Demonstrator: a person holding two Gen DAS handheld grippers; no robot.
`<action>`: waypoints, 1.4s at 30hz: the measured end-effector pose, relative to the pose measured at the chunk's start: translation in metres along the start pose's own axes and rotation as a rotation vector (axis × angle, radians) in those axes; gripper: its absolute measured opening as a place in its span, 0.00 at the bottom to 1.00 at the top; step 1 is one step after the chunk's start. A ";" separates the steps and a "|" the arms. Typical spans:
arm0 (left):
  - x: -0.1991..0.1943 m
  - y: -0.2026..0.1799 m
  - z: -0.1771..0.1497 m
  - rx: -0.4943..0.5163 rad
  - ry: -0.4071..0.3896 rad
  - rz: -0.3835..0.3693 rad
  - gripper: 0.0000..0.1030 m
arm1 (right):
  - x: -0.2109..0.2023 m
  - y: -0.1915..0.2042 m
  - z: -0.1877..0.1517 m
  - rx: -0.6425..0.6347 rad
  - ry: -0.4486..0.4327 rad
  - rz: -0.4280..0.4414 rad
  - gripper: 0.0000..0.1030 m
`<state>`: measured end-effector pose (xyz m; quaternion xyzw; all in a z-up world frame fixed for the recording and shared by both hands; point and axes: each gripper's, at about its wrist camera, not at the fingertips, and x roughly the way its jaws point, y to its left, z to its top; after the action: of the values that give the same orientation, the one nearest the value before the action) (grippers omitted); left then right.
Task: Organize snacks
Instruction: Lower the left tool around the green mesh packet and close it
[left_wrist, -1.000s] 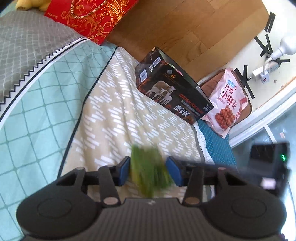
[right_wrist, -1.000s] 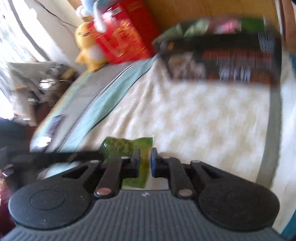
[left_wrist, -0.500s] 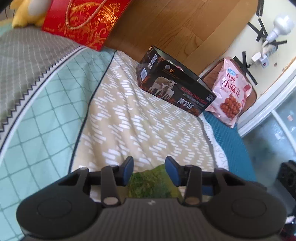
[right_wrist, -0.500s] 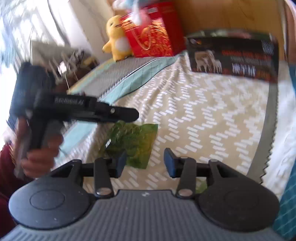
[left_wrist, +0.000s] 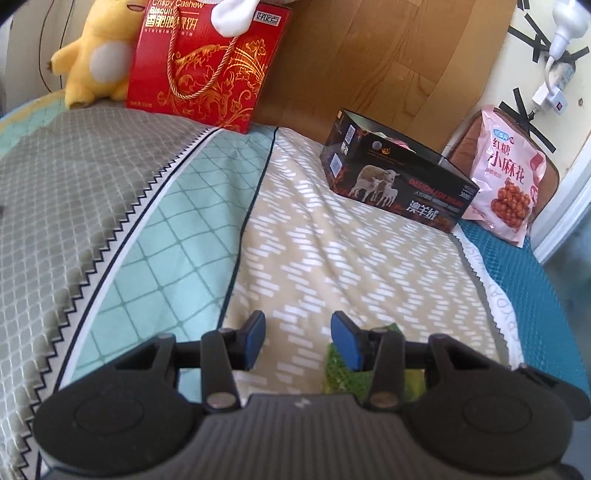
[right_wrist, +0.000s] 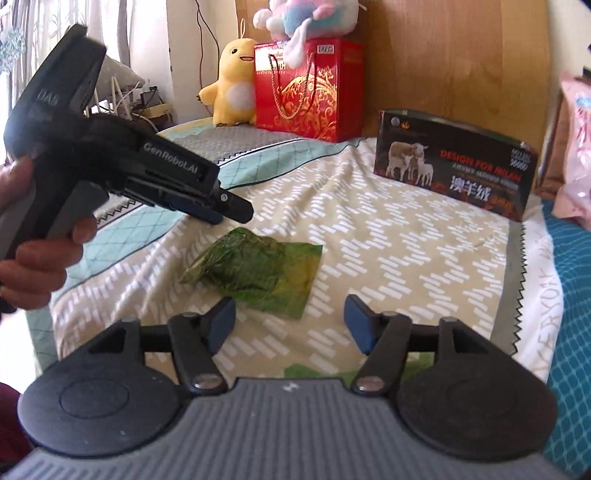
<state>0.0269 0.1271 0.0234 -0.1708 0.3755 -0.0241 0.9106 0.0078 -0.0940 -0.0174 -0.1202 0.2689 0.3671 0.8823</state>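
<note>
A green snack packet (right_wrist: 255, 271) lies flat on the beige patterned bedspread (right_wrist: 388, 258), ahead of my right gripper (right_wrist: 290, 317). That gripper's jaws are opening and only bedspread shows between them. My left gripper (right_wrist: 221, 206), held by a hand (right_wrist: 33, 266), hovers just above the packet's left end. In the left wrist view the left gripper (left_wrist: 297, 328) is open and holds nothing. The green packet (left_wrist: 338, 376) peeks out under its right finger. A black open-top box (left_wrist: 399, 184) printed with sheep stands at the far side of the bed.
A pink snack bag (left_wrist: 509, 184) leans by the wall, right of the box. A red gift bag (right_wrist: 306, 92) and a yellow plush toy (right_wrist: 232, 85) stand at the headboard. Another bit of green wrapper (right_wrist: 295, 369) shows under my right gripper. The bed edge drops off on the right.
The green packet was between the left jaws a second ago; now it lies on the bed. The right jaws went from shut to wide apart. Both views have swung and tilted up.
</note>
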 end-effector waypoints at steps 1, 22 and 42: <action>0.000 0.000 -0.001 0.007 -0.003 0.004 0.39 | -0.001 0.002 -0.001 0.002 -0.007 -0.010 0.72; -0.004 -0.004 -0.009 0.038 -0.028 0.008 0.47 | -0.006 0.004 -0.008 0.041 -0.053 -0.098 0.74; -0.004 0.001 -0.024 0.121 -0.135 -0.060 0.54 | -0.004 0.006 -0.006 0.056 -0.047 -0.181 0.75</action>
<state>0.0076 0.1214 0.0101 -0.1279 0.3058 -0.0623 0.9414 -0.0010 -0.0950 -0.0206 -0.1106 0.2465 0.2809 0.9209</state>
